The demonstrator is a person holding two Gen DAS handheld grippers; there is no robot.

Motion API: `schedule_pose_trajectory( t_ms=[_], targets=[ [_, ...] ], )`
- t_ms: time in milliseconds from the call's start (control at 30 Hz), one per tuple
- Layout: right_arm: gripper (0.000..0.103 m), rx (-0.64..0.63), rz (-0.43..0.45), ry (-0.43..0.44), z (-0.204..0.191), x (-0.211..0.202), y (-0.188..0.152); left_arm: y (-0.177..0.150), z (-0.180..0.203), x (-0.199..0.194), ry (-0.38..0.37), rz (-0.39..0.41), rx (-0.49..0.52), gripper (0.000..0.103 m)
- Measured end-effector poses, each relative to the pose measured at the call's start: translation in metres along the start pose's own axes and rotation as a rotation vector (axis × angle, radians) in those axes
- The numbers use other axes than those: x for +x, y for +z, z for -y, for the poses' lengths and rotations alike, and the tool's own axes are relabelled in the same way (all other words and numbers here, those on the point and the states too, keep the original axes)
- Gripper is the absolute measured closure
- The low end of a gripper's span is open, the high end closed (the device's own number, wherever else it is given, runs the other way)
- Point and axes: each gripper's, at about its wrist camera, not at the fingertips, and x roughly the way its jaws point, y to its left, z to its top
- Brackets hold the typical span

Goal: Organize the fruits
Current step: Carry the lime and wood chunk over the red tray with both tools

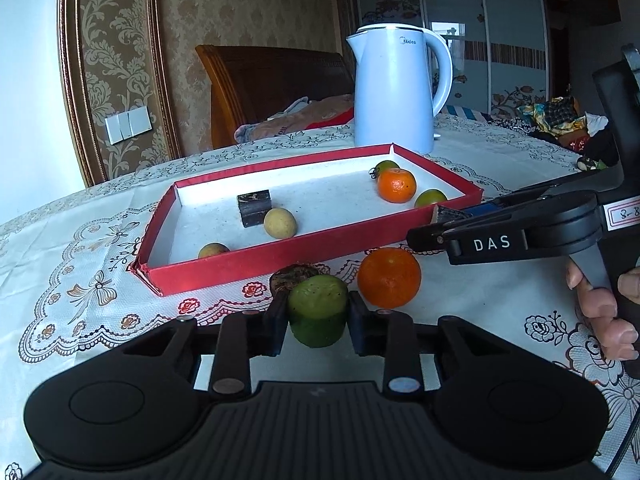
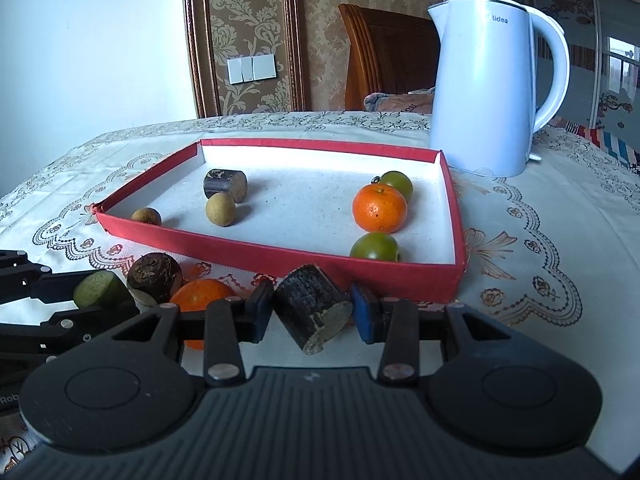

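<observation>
Lace-patterned tablecloth [image 2: 540, 240] under red tray [image 2: 280, 258], damask wallpaper [image 2: 248, 12] behind

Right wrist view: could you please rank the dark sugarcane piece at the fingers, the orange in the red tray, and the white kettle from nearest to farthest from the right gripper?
1. Dark sugarcane piece: between the right gripper's fingers, outside the tray.
2. Orange: inside the red tray, right half, between two green fruits.
3. White kettle: beyond the tray's far right corner.
</observation>
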Motion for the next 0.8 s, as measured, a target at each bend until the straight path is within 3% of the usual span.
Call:
schedule_pose_trajectory(
  t_ms=[567, 800],
  targets=[
    [0.064, -0.001, 0.092, -0.037, 0.000, -0.013, 0.003, 0.013, -0.010, -0.001, 0.063, 0.054, -0.079, 0.073],
    [0.064, 0.003, 0.084, -0.042, 0.000, -0.007, 0.009, 0.028, -0.015, 0.018, 0.105, 0.023, -0.107, 0.073]
  ],
)
